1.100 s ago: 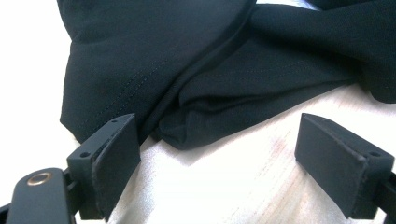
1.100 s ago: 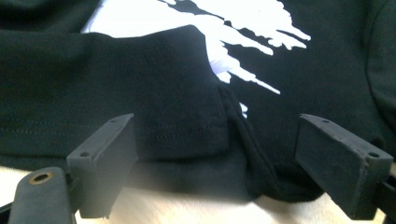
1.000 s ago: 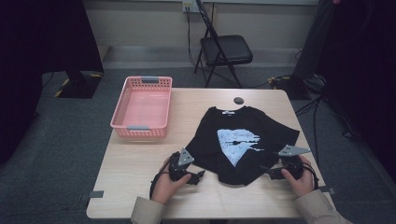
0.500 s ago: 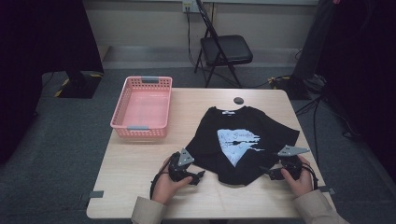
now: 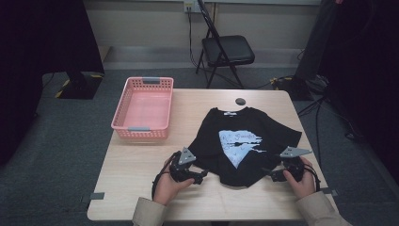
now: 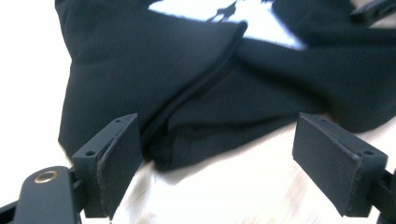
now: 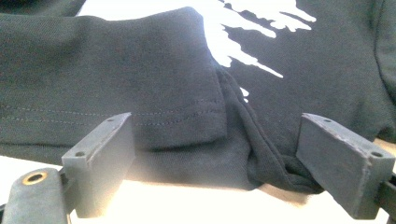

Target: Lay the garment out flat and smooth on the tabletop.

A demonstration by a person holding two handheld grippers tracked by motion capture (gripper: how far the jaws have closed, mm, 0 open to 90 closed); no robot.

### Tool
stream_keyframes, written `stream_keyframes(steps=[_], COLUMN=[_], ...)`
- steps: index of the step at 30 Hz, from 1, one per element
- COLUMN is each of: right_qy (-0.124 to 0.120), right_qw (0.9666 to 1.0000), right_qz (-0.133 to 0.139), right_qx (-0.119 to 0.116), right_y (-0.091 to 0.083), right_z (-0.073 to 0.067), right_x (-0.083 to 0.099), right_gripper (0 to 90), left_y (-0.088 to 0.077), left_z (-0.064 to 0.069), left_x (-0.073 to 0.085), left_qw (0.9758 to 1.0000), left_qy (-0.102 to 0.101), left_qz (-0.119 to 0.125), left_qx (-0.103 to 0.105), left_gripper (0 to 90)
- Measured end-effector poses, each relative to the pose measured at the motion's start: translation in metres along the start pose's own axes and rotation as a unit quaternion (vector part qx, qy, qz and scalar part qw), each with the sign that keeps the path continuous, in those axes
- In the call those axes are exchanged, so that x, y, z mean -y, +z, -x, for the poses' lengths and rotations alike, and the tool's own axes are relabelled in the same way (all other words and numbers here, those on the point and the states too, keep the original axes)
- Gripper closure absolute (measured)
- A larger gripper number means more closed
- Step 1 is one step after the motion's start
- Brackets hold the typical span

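Bare table (image 5: 141, 165) left of shirt (image 5: 244, 141) — basket (image 5: 143, 108) beyond

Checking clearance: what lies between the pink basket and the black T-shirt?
Bare tabletop separates pink plastic basket and black T-shirt, in the high view.

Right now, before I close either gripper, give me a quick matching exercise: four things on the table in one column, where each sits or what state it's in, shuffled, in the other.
Things:
1. pink basket
2. black T-shirt
3. left gripper
4. small dark disc

Places or states:
A. lying on the table beyond the shirt's collar
B. jaws open at the shirt's near-left folded corner
C. spread print-up between the two grippers
D. at the table's far-left corner, nothing in it

Pairs: 1-D, 2-C, 3-B, 4-A
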State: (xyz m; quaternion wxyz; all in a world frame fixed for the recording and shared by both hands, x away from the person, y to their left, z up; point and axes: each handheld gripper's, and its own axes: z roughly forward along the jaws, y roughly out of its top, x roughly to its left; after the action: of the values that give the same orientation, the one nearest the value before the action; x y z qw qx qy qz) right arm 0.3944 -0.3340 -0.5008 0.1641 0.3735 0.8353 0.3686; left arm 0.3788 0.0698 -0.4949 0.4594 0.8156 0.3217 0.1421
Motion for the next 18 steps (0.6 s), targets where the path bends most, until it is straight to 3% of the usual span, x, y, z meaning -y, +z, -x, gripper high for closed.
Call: stream_keyframes(steps=[11,18], right_qy=[0.000,0.000], right_qw=[1.0000,1.0000], right_qz=[0.000,0.000], right_qx=[-0.001,-0.001], right_y=[0.000,0.000], right_z=[0.000,0.000], right_x=[0.000,0.000], right_gripper=[11.6,11.6], left_y=[0.008,0.023], left_z=[-0.003,-0.002], left_x=[-0.029,-0.047], left_qw=[0.9999,1.0000], left_qy=[-0.008,-0.004], left_qz=[0.014,0.009], left_qx=[0.004,0.001], left_gripper=[20.8,24.8])
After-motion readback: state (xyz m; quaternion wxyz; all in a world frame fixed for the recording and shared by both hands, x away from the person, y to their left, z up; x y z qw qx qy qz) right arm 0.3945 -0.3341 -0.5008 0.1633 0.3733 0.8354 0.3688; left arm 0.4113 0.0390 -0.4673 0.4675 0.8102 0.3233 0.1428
